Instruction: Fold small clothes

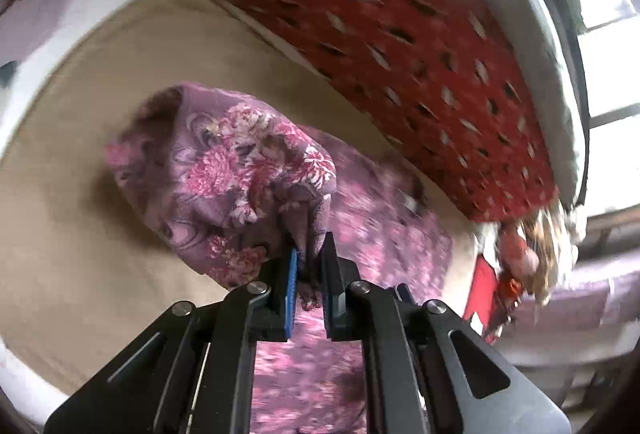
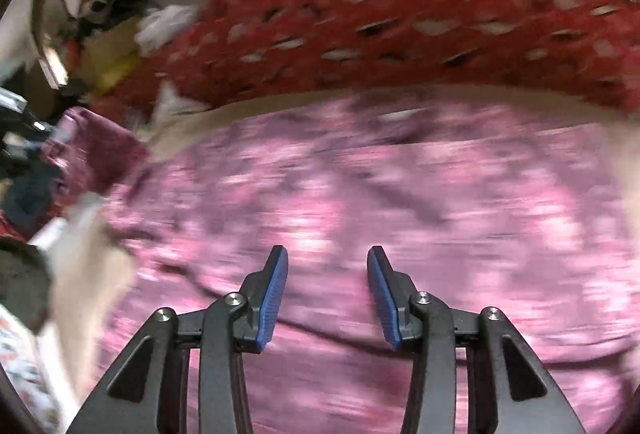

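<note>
Lying across beige sheet (image 1: 92,106): purple floral garment (image 1: 224,170), one edge lifted and bunched, pinched fast in left gripper (image 1: 310,254). Spread flat and blurred beneath right gripper (image 2: 327,266), jaws parted, nothing between them. Bordered on far side by red patterned blanket (image 1: 400,46). Heaped beyond garment's end: mixed clothes (image 2: 104,34), blurred.

floral garment (image 2: 360,186) on the sheet (image 1: 100,82), patterned blanket (image 2: 400,14) behind it
</note>
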`<state>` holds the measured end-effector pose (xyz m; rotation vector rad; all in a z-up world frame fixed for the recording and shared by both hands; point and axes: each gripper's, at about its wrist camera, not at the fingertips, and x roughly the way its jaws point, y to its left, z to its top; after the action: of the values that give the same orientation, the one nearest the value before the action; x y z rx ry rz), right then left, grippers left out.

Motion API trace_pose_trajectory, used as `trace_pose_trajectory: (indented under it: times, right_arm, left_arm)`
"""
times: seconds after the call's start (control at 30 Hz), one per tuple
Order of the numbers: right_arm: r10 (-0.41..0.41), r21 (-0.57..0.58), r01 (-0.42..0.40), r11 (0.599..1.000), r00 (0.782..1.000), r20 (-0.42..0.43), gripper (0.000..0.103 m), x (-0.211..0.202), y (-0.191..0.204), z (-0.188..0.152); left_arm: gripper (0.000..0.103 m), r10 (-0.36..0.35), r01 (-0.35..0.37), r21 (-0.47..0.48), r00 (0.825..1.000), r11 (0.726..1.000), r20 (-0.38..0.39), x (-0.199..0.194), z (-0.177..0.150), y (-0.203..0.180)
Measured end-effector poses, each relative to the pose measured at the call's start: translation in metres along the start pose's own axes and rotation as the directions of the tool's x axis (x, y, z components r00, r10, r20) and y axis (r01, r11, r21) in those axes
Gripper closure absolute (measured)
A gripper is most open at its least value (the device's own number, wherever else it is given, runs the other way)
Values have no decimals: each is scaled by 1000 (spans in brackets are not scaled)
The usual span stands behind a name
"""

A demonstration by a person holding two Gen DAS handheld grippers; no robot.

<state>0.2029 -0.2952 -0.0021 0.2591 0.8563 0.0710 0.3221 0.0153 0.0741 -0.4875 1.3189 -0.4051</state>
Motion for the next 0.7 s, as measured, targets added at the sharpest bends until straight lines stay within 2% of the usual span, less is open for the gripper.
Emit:
trace_pose_trajectory:
  times: [0.1,0.13,0.23,0.37,0.5,0.57,0.63,0.7]
  right_arm:
    - [-88,41,88,995,996,-3,58,-9,-40,-7]
    - [-85,73,85,994,996,-12,58,-8,-53,-11]
    - [2,149,-6,989,999,33,58,-13,-71,-20]
    - [9,135,-15,991,999,45,54,-12,-69,-21]
    - [36,148,-45,988,997,66,54,-16,-72,-25]
    - [50,157,-61,986,996,75,54,-16,-74,-26]
    - [61,163,-73,984,995,80,54,-18,-76,-27]
    - [72,170,-85,982,994,82,54,-18,-78,-27]
  left_arm:
    - [95,-27,28,39,999,999,-28,20,-12,-36]
    - [95,-34,36,46,999,998,-36,26,-13,-43]
    - [95,-62,68,69,995,995,-78,53,-26,-76]
    - [95,-63,78,95,987,992,-148,112,-45,-109]
    - [95,-60,72,52,977,996,-205,171,-60,-107]
    - [95,-26,35,35,971,999,-236,204,-69,-100]
    - [95,-8,16,32,970,999,-242,218,-73,-96]
    - [94,-27,36,34,972,999,-234,214,-73,-94]
